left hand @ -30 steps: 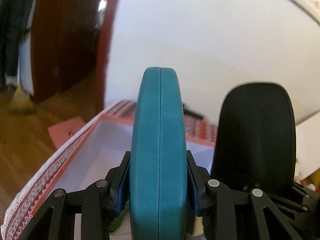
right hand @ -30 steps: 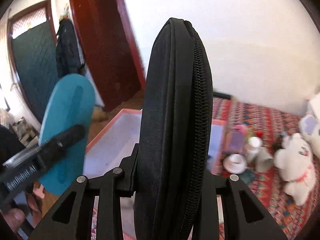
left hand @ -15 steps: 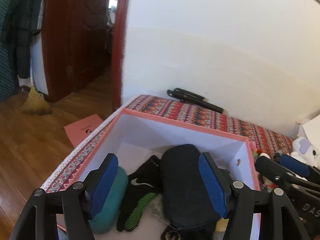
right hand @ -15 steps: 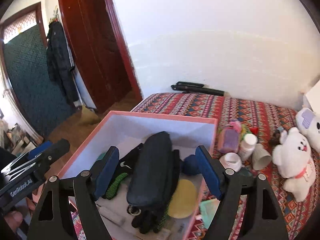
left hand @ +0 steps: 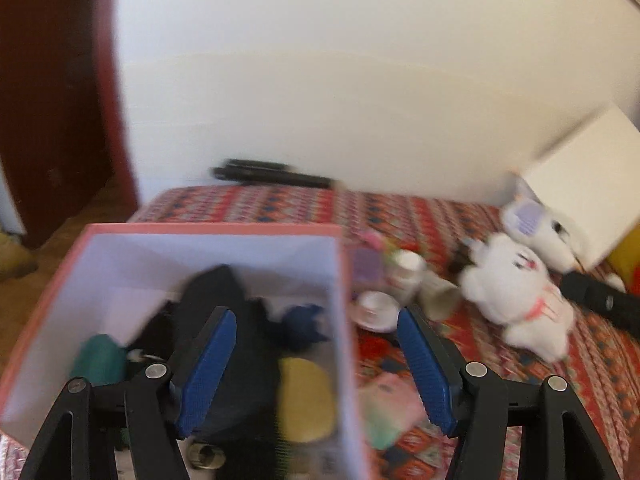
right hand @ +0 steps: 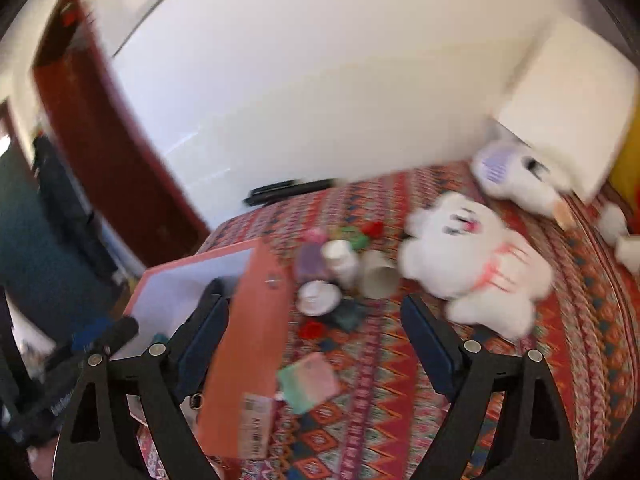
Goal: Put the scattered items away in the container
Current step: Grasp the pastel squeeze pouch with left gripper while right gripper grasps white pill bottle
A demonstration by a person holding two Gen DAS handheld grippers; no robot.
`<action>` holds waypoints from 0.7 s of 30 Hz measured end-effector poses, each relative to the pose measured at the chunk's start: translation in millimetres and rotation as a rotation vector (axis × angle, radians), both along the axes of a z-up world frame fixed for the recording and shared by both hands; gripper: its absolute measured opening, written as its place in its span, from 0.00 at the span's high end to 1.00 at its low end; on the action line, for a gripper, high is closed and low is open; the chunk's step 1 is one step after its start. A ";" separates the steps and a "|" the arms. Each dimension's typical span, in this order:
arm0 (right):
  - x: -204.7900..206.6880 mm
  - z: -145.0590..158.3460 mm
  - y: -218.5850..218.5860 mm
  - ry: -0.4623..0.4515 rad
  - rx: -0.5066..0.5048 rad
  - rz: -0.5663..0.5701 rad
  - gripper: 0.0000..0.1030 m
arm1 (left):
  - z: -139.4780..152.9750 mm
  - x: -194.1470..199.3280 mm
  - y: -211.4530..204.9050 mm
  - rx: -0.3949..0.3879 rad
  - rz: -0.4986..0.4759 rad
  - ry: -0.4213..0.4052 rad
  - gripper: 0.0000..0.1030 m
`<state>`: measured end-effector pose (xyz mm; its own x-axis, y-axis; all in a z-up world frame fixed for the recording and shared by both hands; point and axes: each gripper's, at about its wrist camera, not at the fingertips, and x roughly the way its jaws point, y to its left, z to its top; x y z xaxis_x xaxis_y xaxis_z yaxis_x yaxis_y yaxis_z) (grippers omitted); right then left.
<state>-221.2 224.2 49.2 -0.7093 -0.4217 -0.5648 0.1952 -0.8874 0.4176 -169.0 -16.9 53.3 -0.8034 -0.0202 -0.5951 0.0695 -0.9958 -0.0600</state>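
Observation:
The pink box (left hand: 212, 229) stands on the patterned bed cover and holds a black case (left hand: 216, 292), a teal case (left hand: 98, 360), a yellow round item (left hand: 306, 400) and dark gloves. My left gripper (left hand: 314, 316) hovers open over the box's right wall, with nothing in it. My right gripper (right hand: 312, 308) hangs beyond the box's right wall (right hand: 256, 320), its jaws opening and nothing gripped. Loose ahead of it lie a white saucer (right hand: 318, 298), a white bottle (right hand: 340, 260), a tipped paper cup (right hand: 378, 278), a pink-green card (right hand: 310, 380) and a white plush bear (right hand: 472, 256).
A second white plush (right hand: 516, 172) and a white board (right hand: 568, 112) lean at the far right by the wall. A black folded stand (right hand: 292, 190) lies along the wall. A red-brown door (right hand: 100, 140) and wooden floor are left of the bed. Both views are motion-blurred.
A second ago the left gripper held the teal case and the right held the black case. Both let go into the box, opened, and have swung right toward the loose items.

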 end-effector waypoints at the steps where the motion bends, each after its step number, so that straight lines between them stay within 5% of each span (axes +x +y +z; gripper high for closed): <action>1: -2.0 -2.6 16.2 -0.018 -0.026 -0.018 0.12 | -4.4 -4.6 14.8 -0.010 -0.026 -0.013 0.31; 11: -9.5 -19.3 103.8 -0.101 -0.101 -0.103 0.12 | -75.3 -43.6 124.9 -0.173 -0.090 -0.238 0.27; 15: -16.1 -32.1 122.9 -0.139 -0.123 -0.123 0.12 | -116.1 -61.8 131.8 -0.195 -0.028 -0.342 0.26; 21: -20.5 -43.2 131.8 -0.154 -0.081 -0.108 0.12 | -147.2 -81.6 122.5 -0.142 0.063 -0.386 0.25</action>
